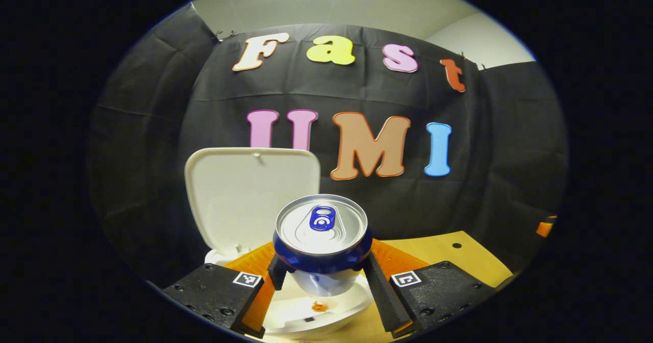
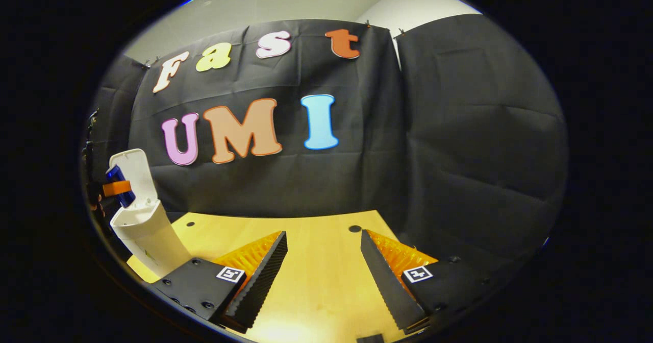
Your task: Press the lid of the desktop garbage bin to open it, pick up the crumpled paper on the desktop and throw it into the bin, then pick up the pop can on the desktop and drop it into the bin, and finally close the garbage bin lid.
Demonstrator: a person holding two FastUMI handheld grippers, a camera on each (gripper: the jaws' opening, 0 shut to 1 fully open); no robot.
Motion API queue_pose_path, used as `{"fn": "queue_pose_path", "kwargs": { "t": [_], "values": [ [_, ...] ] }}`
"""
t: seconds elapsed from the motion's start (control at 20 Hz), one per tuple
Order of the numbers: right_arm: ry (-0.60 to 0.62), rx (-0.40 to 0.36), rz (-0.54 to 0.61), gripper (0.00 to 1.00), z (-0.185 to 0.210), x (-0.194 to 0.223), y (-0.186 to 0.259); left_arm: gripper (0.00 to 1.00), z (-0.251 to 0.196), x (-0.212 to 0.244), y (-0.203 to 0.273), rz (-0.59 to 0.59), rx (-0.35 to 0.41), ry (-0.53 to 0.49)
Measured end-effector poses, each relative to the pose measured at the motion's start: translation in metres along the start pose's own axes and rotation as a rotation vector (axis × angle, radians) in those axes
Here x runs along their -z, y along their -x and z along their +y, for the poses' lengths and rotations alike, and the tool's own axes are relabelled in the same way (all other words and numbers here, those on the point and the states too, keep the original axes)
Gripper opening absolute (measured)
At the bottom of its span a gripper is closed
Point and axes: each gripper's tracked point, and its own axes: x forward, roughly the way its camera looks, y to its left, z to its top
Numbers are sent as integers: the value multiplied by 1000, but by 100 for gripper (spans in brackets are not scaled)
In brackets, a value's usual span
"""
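L gripper [image 1: 322, 274]: jaws clamped on pop can [image 1: 321, 230], one finger each side of the blue body just under the silver top; can upright, pull tab facing cam. Can hangs directly over the open mouth of the desktop garbage bin [image 1: 316, 312], not touching the rim as far as I can tell. Inside the white bin, below the can, a small orange-brown scrap [image 1: 319, 306]. No crumpled paper seen on the desktop, and can't confirm it's inside; bin interior mostly hidden by can.

Bin lid [image 1: 252, 195]: up, standing near vertical at far-left side of the mouth, inner face toward cam.

R gripper [image 2: 324, 266]: jaws wide apart, nothing between them, hovering over bare wooden desktop [image 2: 316, 251], well apart from the bin. In right gripper view, bin [image 2: 148, 241] sits far left, lid [image 2: 133, 174] raised, blue can [image 2: 120, 179] at mouth level with the other gripper's orange finger across it.

Progress (judgement):
- lid opened: done
- paper: prob. done, not verified
- can: picked up, over bin; release still pending
- lid close: not yet done

Next: spread L jaws so can drops straight in, clear the gripper, then push lid down. Risk: can could catch the rim or the lid if released off-centre.
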Motion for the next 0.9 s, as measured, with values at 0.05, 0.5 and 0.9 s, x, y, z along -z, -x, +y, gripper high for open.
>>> {"fn": "queue_pose_path", "kwargs": {
  "t": [0.05, 0.5, 0.9],
  "values": [
    [-3, -23, -1, 97, 9, -1, -6, 77, 6, 2, 2, 5, -14, 7],
    [1, -39, 7, 99, 21, 5, -9, 94, 31, -3, 5, -15, -71, 9],
    [-31, 24, 13, 95, 0, 12, 5, 93, 28, -95, -15, -152, 6, -6]
  ]
}}
